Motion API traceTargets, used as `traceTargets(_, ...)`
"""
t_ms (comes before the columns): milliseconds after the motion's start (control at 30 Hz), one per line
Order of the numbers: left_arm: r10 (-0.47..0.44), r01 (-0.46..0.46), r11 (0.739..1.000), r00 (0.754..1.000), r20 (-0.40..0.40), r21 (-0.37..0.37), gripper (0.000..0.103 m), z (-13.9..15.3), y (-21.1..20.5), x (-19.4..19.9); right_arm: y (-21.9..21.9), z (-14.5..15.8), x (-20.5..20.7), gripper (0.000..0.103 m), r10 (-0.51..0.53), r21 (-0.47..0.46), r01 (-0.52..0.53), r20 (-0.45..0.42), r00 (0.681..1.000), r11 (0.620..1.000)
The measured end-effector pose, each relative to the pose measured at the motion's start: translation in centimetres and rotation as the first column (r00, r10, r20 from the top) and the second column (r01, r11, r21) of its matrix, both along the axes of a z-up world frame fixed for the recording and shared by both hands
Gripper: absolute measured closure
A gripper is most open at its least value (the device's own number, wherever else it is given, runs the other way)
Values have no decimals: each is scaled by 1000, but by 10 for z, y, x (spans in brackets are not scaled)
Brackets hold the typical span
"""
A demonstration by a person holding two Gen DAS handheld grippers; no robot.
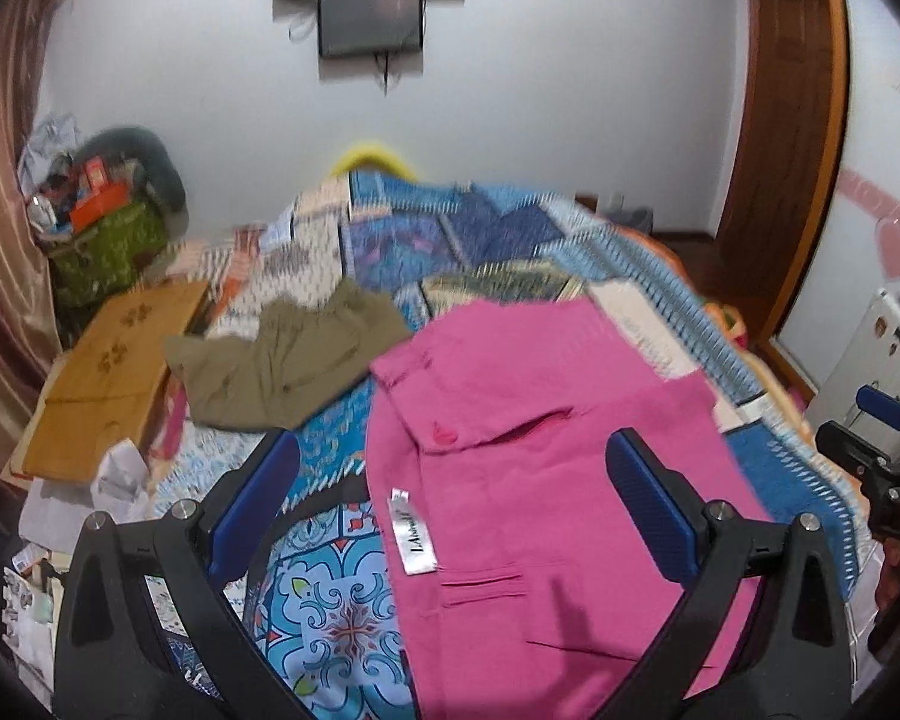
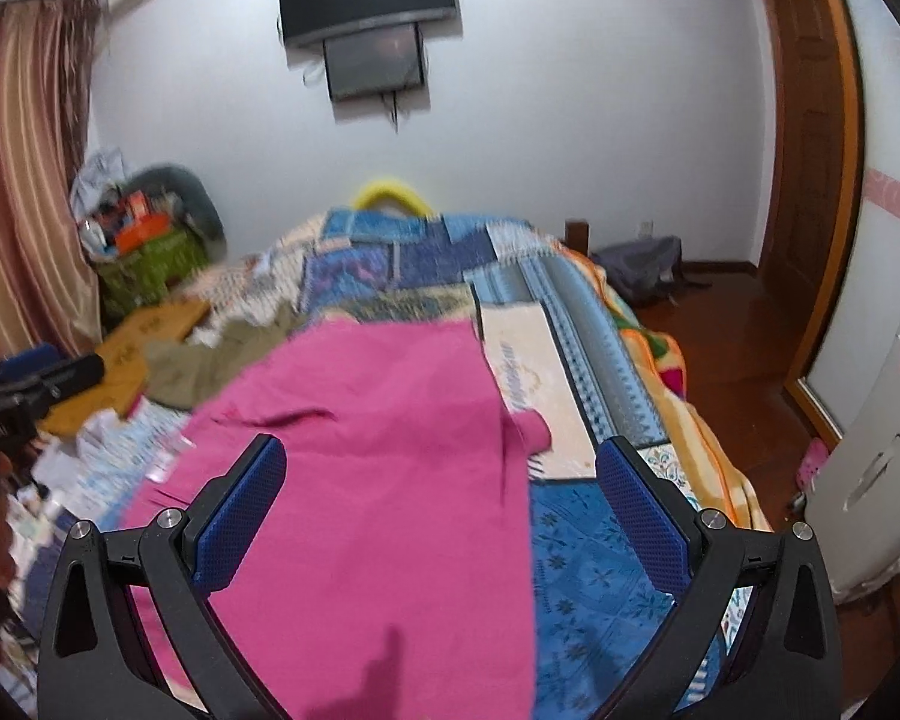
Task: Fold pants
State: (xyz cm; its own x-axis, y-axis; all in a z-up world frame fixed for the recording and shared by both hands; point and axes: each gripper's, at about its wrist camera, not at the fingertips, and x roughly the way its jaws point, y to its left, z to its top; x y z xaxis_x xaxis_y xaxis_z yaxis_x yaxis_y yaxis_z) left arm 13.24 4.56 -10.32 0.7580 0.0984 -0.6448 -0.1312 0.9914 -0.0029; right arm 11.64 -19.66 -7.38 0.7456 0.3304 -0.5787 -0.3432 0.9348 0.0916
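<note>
The pink pants (image 1: 546, 450) are lying spread flat, their length running away from the cameras; a button is sitting beside a flap in the left wrist view, with a white label showing below it; thin slit seams are crossing the cloth lower down; in the right wrist view the pink pants (image 2: 378, 450) are showing one small corner curling up along the right edge.
</note>
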Motion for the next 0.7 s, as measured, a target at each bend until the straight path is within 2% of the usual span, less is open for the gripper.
traceTargets(100,-5,1,999,997,-82,-52,3,-22,14,22,-4,-21,22,1,6,-34,-8,-67,998,999)
traceTargets(167,-1,-9,997,990,-138,-71,16,-36,22,33,-8,-32,34,1,6,-44,-11,-110,994,999)
traceTargets(300,-3,-21,994,975,-220,-109,23,-61,36,54,-14,-55,56,16,10,-39,-17,-180,984,999)
traceTargets(400,-30,-1,994,963,-266,-114,35,-73,39,64,-15,-68,71,29,24,-30,-32,-230,973,999)
traceTargets(467,-53,14,991,953,-299,-132,43,-82,40,72,-13,-75,81,33,47,-16,-54,-263,964,998)
traceTargets(633,-112,47,980,933,-342,-194,56,-97,39,83,0,-93,109,48,92,-2,-98,-316,944,995)
traceTargets(667,-133,59,974,928,-348,-217,62,-100,39,85,3,-97,113,52,101,0,-107,-330,939,994)
traceTargets(700,-138,60,973,926,-351,-225,64,-102,39,86,5,-101,117,55,111,6,-116,-342,933,993)
